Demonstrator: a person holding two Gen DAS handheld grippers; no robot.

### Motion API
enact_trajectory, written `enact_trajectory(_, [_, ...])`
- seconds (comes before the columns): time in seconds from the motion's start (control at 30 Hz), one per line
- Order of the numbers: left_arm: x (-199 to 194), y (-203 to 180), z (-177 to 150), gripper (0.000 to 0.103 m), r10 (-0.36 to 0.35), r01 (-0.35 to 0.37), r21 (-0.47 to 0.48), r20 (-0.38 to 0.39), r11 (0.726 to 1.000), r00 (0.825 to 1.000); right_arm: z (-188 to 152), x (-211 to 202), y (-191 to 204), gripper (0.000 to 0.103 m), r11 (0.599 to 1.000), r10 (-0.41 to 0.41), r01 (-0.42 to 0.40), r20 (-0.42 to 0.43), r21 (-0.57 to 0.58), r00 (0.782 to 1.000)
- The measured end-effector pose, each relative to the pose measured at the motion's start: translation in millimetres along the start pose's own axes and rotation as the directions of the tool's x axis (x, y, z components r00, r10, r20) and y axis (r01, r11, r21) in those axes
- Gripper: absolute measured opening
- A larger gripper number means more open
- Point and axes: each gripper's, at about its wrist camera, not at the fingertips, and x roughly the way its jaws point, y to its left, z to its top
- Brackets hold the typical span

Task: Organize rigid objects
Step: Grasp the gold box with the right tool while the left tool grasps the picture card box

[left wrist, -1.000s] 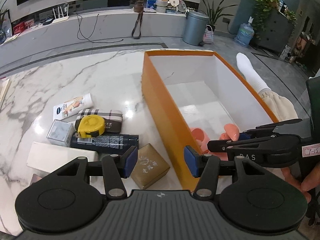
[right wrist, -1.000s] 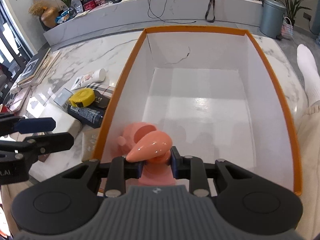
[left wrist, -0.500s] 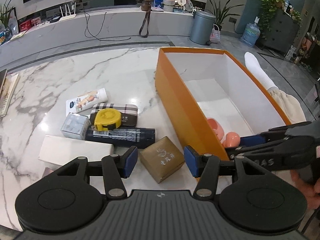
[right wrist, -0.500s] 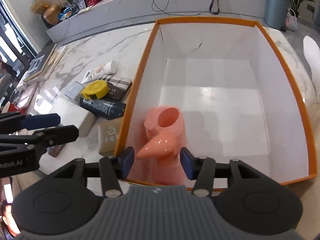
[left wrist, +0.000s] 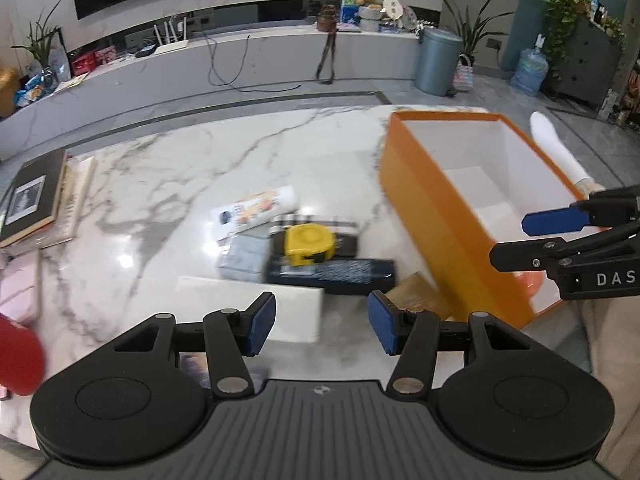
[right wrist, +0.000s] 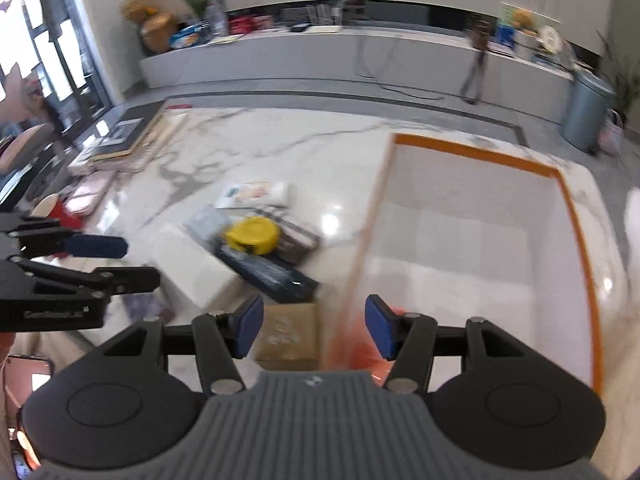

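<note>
An orange box with a white inside stands on the marble table; it also shows in the right wrist view. A pink object lies in its near corner, mostly hidden. Left of the box lies a pile: a yellow tape measure, a dark bottle, a white tube, a plaid case, a brown box and a white box. My left gripper is open and empty above the table's near edge. My right gripper is open and empty over the box's near left wall.
Books are stacked at the table's far left. A red object sits at the near left edge. A person's socked foot rests beyond the box. A long low cabinet runs along the back wall.
My right gripper opened, let go of the pink object in the box, then pulled back and swung left. My left gripper drew back and left from the pile.
</note>
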Motion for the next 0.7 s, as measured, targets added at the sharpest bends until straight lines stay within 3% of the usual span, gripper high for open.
enact_trajectory(0.17, [8.6, 23.6, -7.1, 0.068, 0.063, -0.064, -0.015, -0.066, 0.998, 0.996, 4.1, 31.2, 36.7, 0.058, 0.994, 0.037, -0.043, -0.062, -0.096, 0.997])
enact_trajectory(0.3, [27.3, 49.0, -12.6, 0.071, 0.113, -0.131, -0.091, -0.175, 0.987, 0.978, 6.6, 64.1, 59.9, 0.06, 0.978, 0.003, -0.034, -0.15, -0.207, 0.989])
enact_trajectory(0.47, [53.9, 83.7, -21.8, 0.071, 0.08, -0.186, -0.322, -0.314, 0.928, 0.946, 14.6, 100.6, 69.0, 0.06, 0.956, -0.083, 0.007, -0.248, -0.294, 0.965])
enact_trajectory(0.63, [75.0, 97.4, -29.3, 0.077, 0.061, -0.232, -0.42, -0.382, 0.877, 0.922, 21.9, 128.7, 71.1, 0.061, 0.935, -0.193, 0.067, -0.34, -0.349, 0.92])
enact_trajectory(0.7, [81.5, 102.5, -31.2, 0.081, 0.031, -0.23, -0.472, -0.393, 0.851, 0.919, 22.0, 134.3, 70.1, 0.069, 0.935, -0.203, 0.064, -0.379, -0.349, 0.903])
